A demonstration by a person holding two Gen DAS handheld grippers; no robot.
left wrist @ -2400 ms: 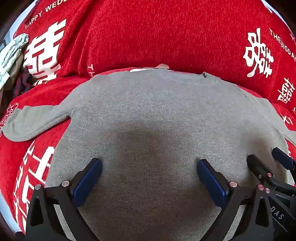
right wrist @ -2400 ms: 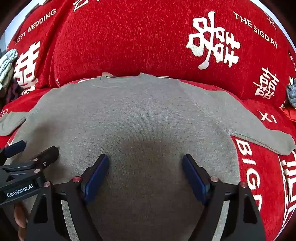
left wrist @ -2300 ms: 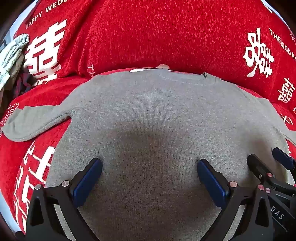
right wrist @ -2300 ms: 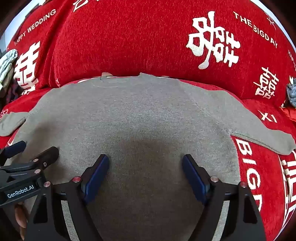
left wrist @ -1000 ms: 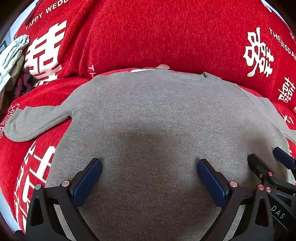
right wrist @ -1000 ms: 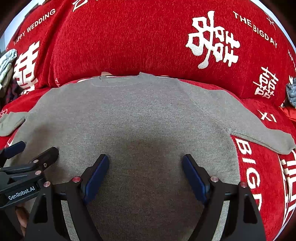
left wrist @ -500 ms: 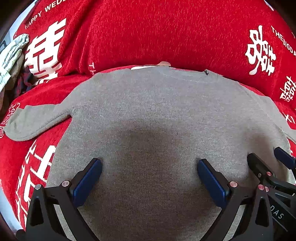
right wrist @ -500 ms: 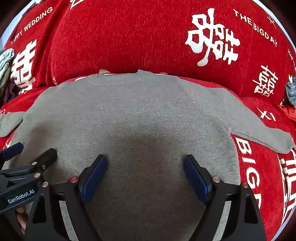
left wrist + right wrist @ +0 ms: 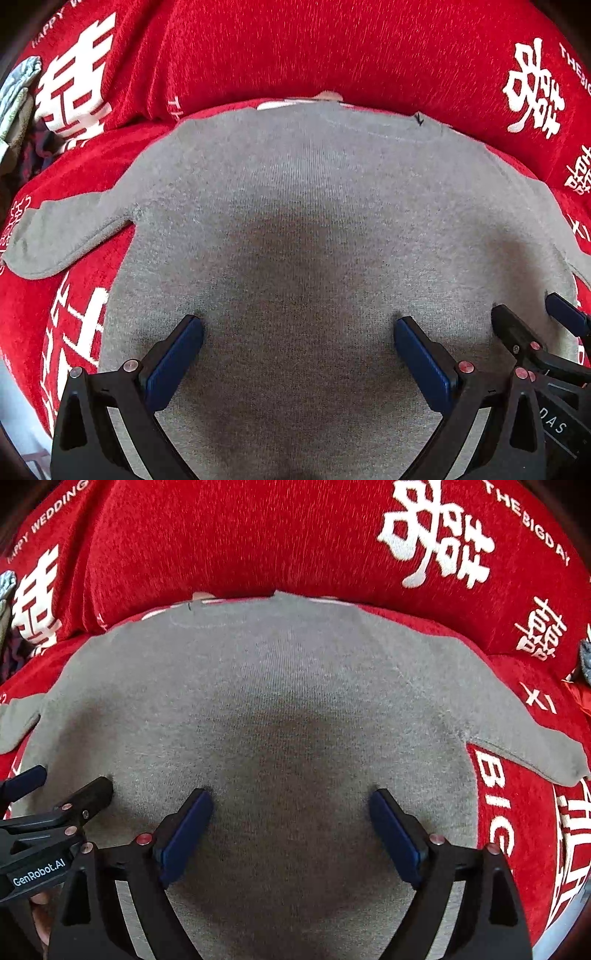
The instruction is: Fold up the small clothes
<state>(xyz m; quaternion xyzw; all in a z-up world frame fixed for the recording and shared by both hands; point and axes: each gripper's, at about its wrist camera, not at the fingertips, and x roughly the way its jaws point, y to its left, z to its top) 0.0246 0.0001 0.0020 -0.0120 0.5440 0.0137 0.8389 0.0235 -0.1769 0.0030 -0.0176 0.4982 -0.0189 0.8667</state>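
Observation:
A small grey knit sweater (image 9: 295, 206) lies flat on a red sofa seat, neckline at the far side, and it also shows in the right wrist view (image 9: 280, 686). Its left sleeve (image 9: 62, 232) and right sleeve (image 9: 528, 742) spread outward. My left gripper (image 9: 297, 332) is open just above the sweater's lower body, left of centre. My right gripper (image 9: 291, 805) is open over the lower body, right of centre. Each gripper shows at the edge of the other's view: the right one (image 9: 543, 332) and the left one (image 9: 55, 794). Both hold nothing.
A red sofa cover (image 9: 258, 535) with white characters and lettering forms the backrest right behind the neckline. A pile of grey and patterned clothes (image 9: 18, 103) sits at the far left of the seat. Another grey item (image 9: 585, 657) lies at the far right.
Both grippers have moved slightly forward and lower over the sweater. The sweater has not moved, and both stay open.

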